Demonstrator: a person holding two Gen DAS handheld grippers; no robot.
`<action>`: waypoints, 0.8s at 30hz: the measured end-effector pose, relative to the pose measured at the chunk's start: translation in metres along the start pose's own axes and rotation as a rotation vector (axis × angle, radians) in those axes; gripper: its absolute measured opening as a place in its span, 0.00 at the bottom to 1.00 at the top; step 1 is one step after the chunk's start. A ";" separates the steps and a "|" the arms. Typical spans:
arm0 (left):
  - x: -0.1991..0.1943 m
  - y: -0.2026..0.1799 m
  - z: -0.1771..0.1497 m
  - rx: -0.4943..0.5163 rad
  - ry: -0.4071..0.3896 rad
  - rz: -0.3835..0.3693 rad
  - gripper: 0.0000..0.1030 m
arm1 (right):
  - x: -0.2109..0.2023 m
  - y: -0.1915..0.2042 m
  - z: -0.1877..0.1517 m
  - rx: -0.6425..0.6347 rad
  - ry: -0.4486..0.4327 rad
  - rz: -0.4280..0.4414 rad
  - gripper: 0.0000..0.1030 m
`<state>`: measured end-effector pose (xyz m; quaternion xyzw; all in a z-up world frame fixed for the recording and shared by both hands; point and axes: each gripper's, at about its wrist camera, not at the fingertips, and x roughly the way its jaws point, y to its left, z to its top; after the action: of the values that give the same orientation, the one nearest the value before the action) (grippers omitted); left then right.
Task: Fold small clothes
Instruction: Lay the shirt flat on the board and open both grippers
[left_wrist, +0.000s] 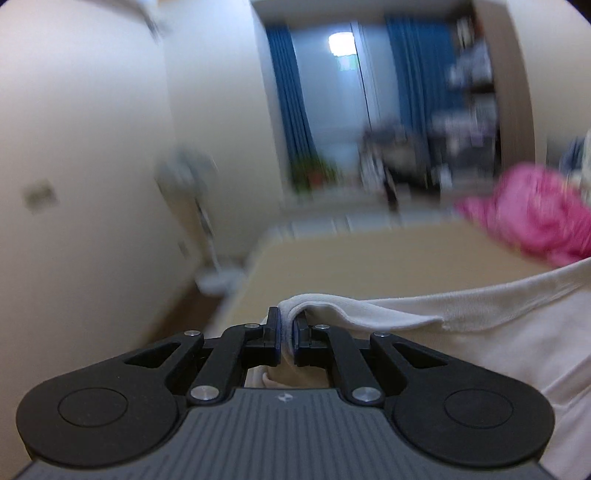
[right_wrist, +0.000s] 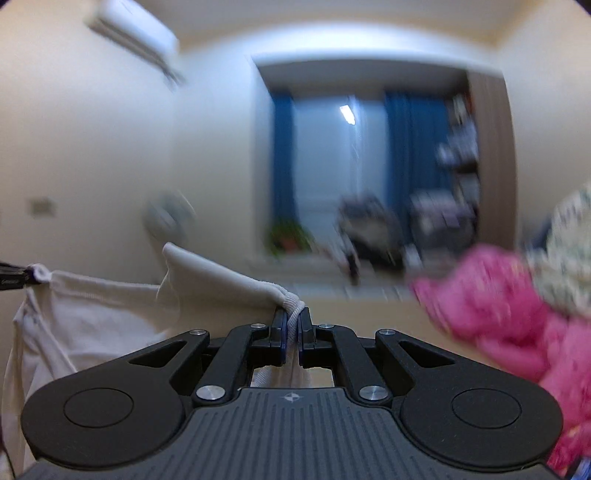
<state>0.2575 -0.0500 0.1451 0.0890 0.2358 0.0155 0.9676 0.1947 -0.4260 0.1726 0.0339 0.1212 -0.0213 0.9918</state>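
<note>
Both grippers are clamped on the same white garment (left_wrist: 480, 332), which hangs stretched between them above the beige table (left_wrist: 369, 258). Nearest the left wrist camera, the left gripper (left_wrist: 287, 328) pinches a folded edge of the cloth between its pads, and the fabric runs off to the right in a taut band. In the right wrist view, the right gripper (right_wrist: 291, 325) is closed on a ribbed hem of the garment (right_wrist: 92, 314), which spreads away to the left, where the tip of the left gripper (right_wrist: 22, 278) shows at the frame edge holding the other corner.

Just beyond, to the right on the table, lies a crumpled pink garment (left_wrist: 535, 218), with a patterned light cloth (right_wrist: 569, 258) behind it. Farther back, all blurred, a standing fan (left_wrist: 192, 173) is by the left wall, and blue curtains (left_wrist: 288, 110) frame a window. An air conditioner (right_wrist: 133, 33) hangs high on the wall.
</note>
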 end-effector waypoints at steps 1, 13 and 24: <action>0.048 -0.001 0.003 -0.010 0.065 -0.008 0.15 | 0.035 -0.001 -0.008 0.001 0.040 -0.036 0.05; 0.136 -0.017 -0.133 0.033 0.369 -0.002 0.85 | 0.126 -0.061 -0.178 0.149 0.513 -0.169 0.47; -0.008 0.000 -0.246 -0.066 0.514 -0.038 0.86 | -0.005 0.007 -0.342 0.039 0.869 0.006 0.64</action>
<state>0.1374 -0.0104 -0.0658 0.0460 0.4749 0.0269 0.8784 0.1084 -0.3938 -0.1565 0.0585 0.5271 -0.0046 0.8477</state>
